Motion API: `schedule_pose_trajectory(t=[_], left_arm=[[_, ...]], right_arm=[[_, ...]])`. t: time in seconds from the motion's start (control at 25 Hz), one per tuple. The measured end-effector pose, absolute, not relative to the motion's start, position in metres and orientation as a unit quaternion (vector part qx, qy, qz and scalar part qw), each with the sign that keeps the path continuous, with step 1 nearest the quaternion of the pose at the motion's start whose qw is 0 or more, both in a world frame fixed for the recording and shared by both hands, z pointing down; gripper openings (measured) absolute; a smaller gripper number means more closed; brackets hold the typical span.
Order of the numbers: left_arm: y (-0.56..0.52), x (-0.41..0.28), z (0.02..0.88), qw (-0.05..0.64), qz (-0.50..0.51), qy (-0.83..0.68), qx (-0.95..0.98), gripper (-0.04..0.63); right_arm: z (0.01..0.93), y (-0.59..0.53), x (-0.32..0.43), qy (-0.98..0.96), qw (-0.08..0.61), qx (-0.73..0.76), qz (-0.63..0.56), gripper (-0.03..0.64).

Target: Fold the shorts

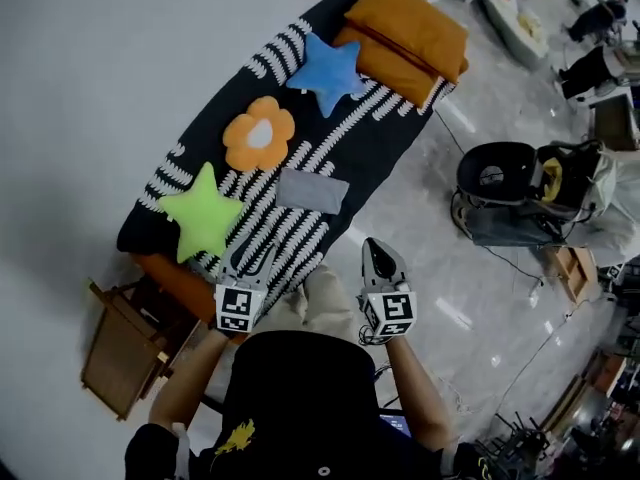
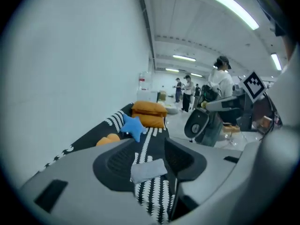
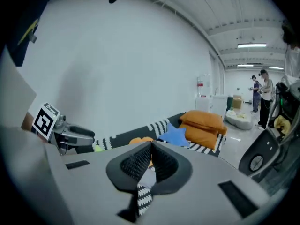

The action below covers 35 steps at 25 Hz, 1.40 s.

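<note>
The grey shorts (image 1: 312, 190) lie as a small flat rectangle on the black-and-white striped blanket (image 1: 370, 133) of a bed. Both grippers are raised near my body, well short of the shorts and above the bed's near edge. My left gripper (image 1: 250, 258) has its jaws apart with nothing between them; in the left gripper view (image 2: 150, 161) the shorts (image 2: 148, 170) show far off through the gap. My right gripper (image 1: 378, 256) is shut and empty, its ribbed pads meeting at the tips (image 3: 151, 146).
On the blanket lie a green star cushion (image 1: 203, 213), an orange flower cushion (image 1: 259, 134), a blue star cushion (image 1: 326, 68) and orange pillows (image 1: 408, 33). A wooden crate (image 1: 120, 353) stands at the bed's left end. A black wheeled machine (image 1: 497, 173) sits on the floor to the right.
</note>
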<state>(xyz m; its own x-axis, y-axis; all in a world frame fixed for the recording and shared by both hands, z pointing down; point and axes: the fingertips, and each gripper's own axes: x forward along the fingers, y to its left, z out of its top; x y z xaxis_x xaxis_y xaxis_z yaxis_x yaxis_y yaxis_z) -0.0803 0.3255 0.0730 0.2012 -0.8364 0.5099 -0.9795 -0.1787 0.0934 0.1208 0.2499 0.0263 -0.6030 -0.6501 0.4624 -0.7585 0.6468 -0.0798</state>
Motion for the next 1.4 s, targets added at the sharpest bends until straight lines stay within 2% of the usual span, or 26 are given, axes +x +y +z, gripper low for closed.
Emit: schedule_pose_trajectory(t=[0.16, 0.28, 0.36, 0.4, 0.72, 0.92, 1.04, 1.2, 1.4], left_arm=[[0.357, -0.088, 0.006, 0.248, 0.099, -0.656, 0.705, 0.169], [0.376, -0.088, -0.048, 0.213, 0.077, -0.675, 0.702, 0.132], [0.385, -0.097, -0.070, 0.183, 0.070, -0.702, 0.685, 0.025], [0.387, -0.097, -0.077, 0.171, 0.065, -0.708, 0.682, 0.018], [0.419, -0.075, -0.139, 0.079, 0.023, -0.682, 0.727, 0.015], [0.432, -0.084, -0.159, 0.094, -0.018, -0.674, 0.733, 0.015], [0.437, -0.106, -0.172, 0.076, -0.038, -0.691, 0.718, 0.015], [0.455, -0.129, -0.167, 0.094, -0.057, -0.689, 0.716, 0.015], [0.451, -0.153, -0.149, 0.089, -0.013, -0.706, 0.703, 0.015]], right_arm=[[-0.042, 0.285, 0.143, -0.874, 0.146, 0.438, 0.149, 0.017], [-0.085, 0.314, 0.154, -0.873, 0.100, 0.448, 0.164, 0.015], [-0.103, 0.320, 0.150, -0.882, 0.090, 0.443, 0.136, 0.015], [-0.109, 0.319, 0.147, -0.885, 0.090, 0.441, 0.119, 0.015], [-0.138, 0.377, 0.162, -0.887, 0.067, 0.444, 0.111, 0.015], [-0.165, 0.370, 0.150, -0.901, 0.061, 0.424, 0.065, 0.015], [-0.168, 0.364, 0.139, -0.903, 0.048, 0.419, 0.078, 0.015], [-0.165, 0.348, 0.107, -0.919, 0.052, 0.377, 0.108, 0.015], [-0.169, 0.329, 0.061, -0.940, 0.077, 0.322, 0.084, 0.015]])
